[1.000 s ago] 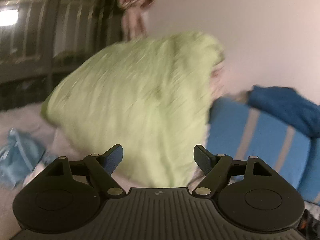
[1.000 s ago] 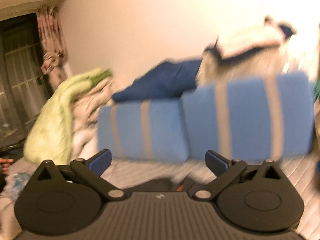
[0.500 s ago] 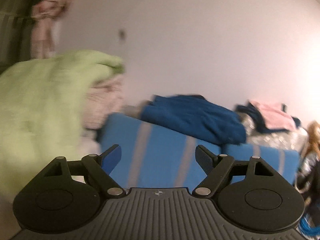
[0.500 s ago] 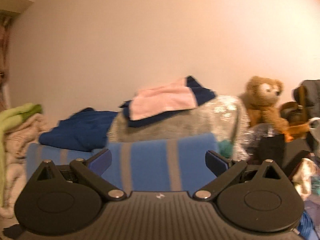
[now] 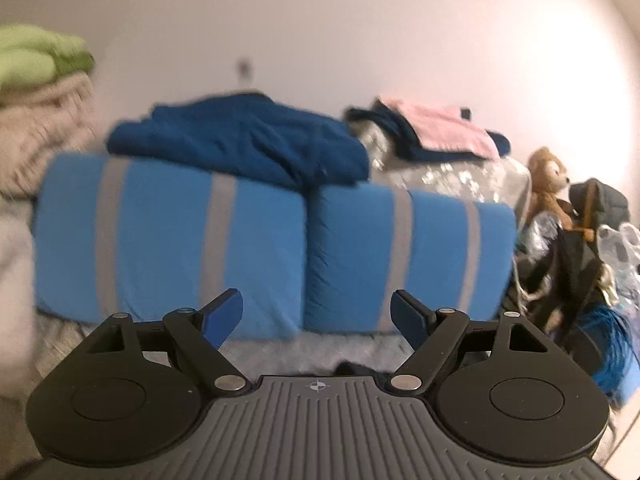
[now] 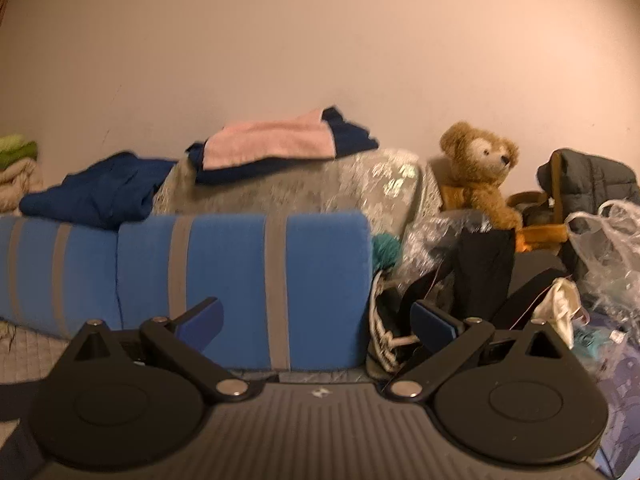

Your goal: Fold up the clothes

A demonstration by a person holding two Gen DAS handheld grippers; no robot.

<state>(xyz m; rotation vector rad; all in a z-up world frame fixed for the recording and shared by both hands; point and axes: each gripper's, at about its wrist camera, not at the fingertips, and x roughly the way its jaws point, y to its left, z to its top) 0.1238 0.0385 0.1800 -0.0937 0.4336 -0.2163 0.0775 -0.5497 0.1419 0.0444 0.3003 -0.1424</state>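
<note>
Two blue pillows with grey stripes [image 5: 264, 240] stand upright on the bed and fill the middle of both views. A crumpled navy garment [image 5: 240, 140] lies on top of them at 12 o'clock, a folded pink cloth [image 6: 272, 144] on a dark piece beside it. A clear plastic bag [image 6: 604, 248] at 3 o'clock holds contents too blurred to name. The brown teddy bear [image 6: 480, 168] sits at 2 o'clock. The left gripper [image 5: 316, 314] and right gripper [image 6: 316, 320] both point level at the pillows, jaws spread apart and empty.
</note>
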